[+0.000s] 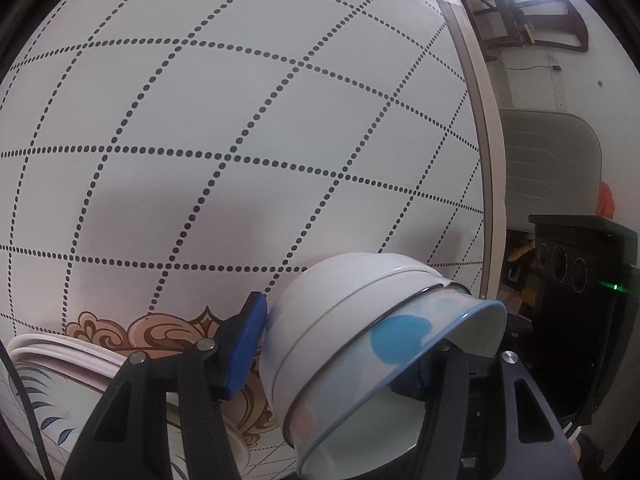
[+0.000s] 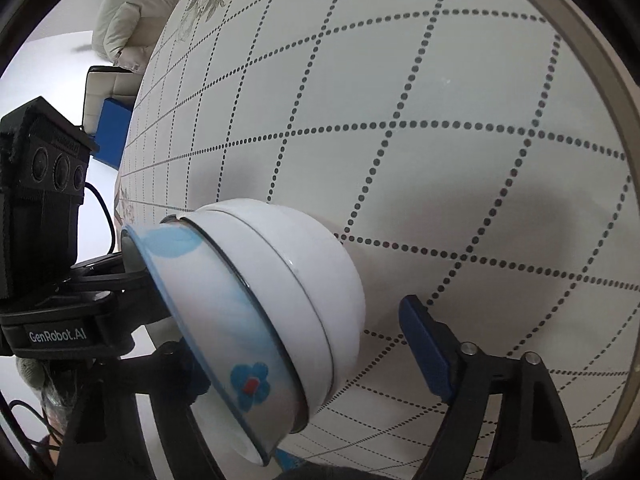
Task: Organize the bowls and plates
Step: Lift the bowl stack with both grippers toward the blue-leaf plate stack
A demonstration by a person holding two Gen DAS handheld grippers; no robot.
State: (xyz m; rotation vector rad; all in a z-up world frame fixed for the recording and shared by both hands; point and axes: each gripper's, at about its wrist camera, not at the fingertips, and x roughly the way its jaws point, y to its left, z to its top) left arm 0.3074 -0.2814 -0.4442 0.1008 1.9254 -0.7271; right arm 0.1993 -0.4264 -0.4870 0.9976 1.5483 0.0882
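The bowls (image 1: 360,344), a nested stack tipped on its side above the worktop (image 1: 240,120), sit between both pairs of fingers. The left gripper (image 1: 340,360) grips the stack's rim. The right gripper's (image 2: 312,344) fingers stand wide, one blue pad (image 2: 424,348) clear of the bowls.
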